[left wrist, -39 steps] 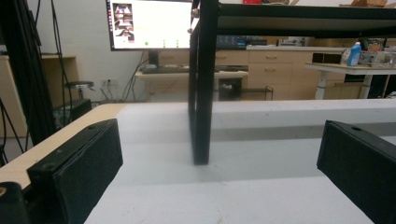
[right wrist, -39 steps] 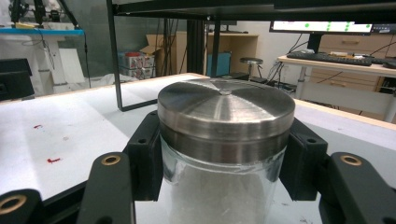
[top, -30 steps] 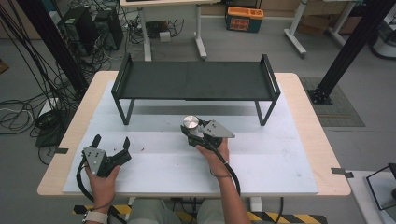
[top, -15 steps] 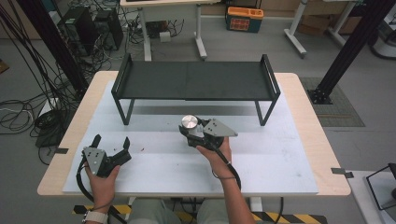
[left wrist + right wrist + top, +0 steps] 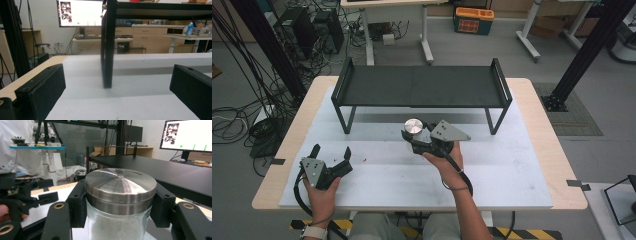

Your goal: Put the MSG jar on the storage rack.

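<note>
At the near left of the table, the left gripper rests on the white mat in the person's left hand. Its jaws stand wide apart with nothing between them. In the left gripper view they frame a black leg of the rack, which stands on the mat well beyond them.

The rack is a low black shelf that spans the far part of the mat, with raised rails at its left and right ends.

Right of the left gripper and near the middle of the table, the right gripper is in the person's right hand in front of the rack. Its jaws are clamped on a jar of clear glass with a brushed metal lid; the pads press just below the lid on both sides. The jar stands upright in the grip, just near of the rack's front edge. In the right gripper view its lid sits about level with the shelf top, and the left gripper shows at the left of that view, farther off.
</note>
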